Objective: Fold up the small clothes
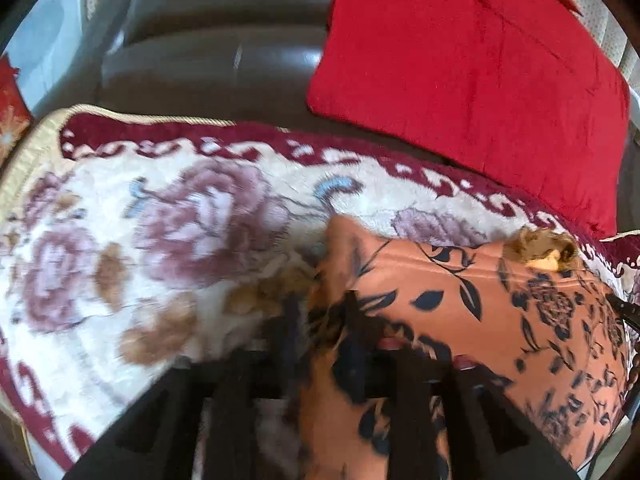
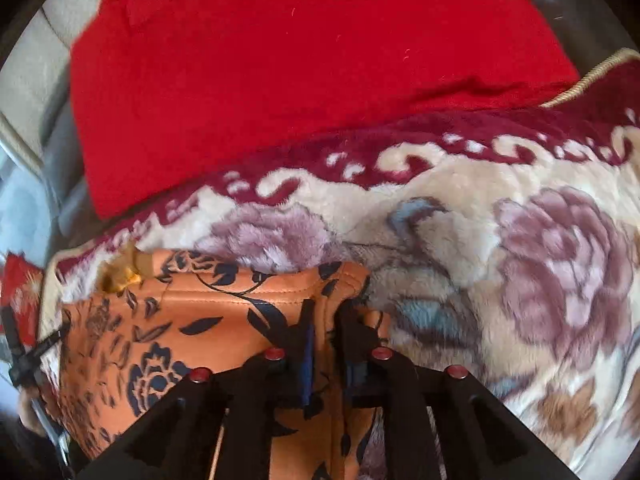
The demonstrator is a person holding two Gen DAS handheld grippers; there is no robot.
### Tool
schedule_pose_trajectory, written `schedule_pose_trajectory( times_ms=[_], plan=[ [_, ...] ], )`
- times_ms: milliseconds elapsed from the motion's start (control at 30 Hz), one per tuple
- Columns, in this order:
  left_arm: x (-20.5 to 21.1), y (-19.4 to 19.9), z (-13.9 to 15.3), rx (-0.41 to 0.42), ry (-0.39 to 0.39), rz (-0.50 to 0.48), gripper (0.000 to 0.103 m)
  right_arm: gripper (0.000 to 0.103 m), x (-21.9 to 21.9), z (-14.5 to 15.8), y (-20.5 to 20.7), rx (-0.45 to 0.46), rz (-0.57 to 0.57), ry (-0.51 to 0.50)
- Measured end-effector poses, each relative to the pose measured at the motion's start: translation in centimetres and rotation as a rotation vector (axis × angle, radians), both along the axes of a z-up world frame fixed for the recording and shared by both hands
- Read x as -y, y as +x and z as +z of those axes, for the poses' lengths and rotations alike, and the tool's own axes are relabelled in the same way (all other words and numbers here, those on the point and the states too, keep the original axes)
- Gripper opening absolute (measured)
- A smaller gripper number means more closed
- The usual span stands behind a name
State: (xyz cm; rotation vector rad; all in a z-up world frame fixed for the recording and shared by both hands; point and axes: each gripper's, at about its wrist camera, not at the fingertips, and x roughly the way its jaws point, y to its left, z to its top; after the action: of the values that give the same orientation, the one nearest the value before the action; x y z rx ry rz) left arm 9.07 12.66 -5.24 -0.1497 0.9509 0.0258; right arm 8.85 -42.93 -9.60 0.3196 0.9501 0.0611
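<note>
Both the left gripper (image 1: 320, 312) and right gripper (image 2: 324, 320) clamp the orange garment's (image 2: 208, 312) hem, stretched crosswise between them.

You are in a home, in what looks like a living room. A plush floral blanket (image 1: 168, 216), cream with mauve roses and a dark red scroll border, is spread in front of you as the work surface. At twelve o'clock in the left wrist view a dark brown leather sofa (image 1: 224, 56) rises behind it, its cushions glossy. A red cushion (image 1: 472, 72) leans on it at one o'clock, and it fills the top of the right wrist view.
</note>
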Motion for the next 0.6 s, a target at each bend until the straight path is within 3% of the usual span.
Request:
schedule_pose_trajectory(
  times_ms=[33, 67, 100, 167, 300, 400, 500, 567, 600],
  plan=[
    [-0.1, -0.8, 0.9, 0.019, 0.013, -0.001, 0.039, 0.04, 0.1, 1.1, -1.0, 0.023, -0.02, -0.021],
    [-0.1, -1.8, 1.9, 0.044, 0.027, -0.003, 0.041, 0.067, 0.3, 2.4, -2.3, 0.057, -0.048, -0.037],
    [-0.2, -3.1, 3.0, 0.077, 0.032, -0.013, 0.047, 0.073, 0.5, 3.4, -3.3, 0.089, -0.063, -0.031],
    [0.6, -5.2, 4.0, 0.11, 0.027, -0.033, 0.052, 0.074, 0.2, 6.0, -6.1, 0.165, -0.038, 0.08],
    [3.7, -9.0, 4.2, 0.139, 0.02, -0.121, 0.06, 0.077, -2.8, 7.8, -10.3, 0.2, 0.111, 0.307],
    [5.2, -10.2, 1.9, 0.092, 0.047, -0.119, 0.064, 0.077, -5.5, 5.4, -11.8, 0.128, 0.211, 0.467],
    [4.0, -10.0, -2.0, -0.04, 0.091, -0.039, 0.067, 0.076, -4.9, -0.4, -12.5, -0.006, 0.142, 0.395],
    [2.1, -10.4, -2.8, -0.048, 0.023, 0.0, 0.07, 0.051, -2.9, -1.9, -13.8, 0.008, 0.098, 0.461],
    [1.1, -10.6, -2.7, -0.057, -0.017, 0.021, 0.071, 0.051, -2.1, -1.8, -14.4, 0.012, 0.074, 0.481]
  ],
)
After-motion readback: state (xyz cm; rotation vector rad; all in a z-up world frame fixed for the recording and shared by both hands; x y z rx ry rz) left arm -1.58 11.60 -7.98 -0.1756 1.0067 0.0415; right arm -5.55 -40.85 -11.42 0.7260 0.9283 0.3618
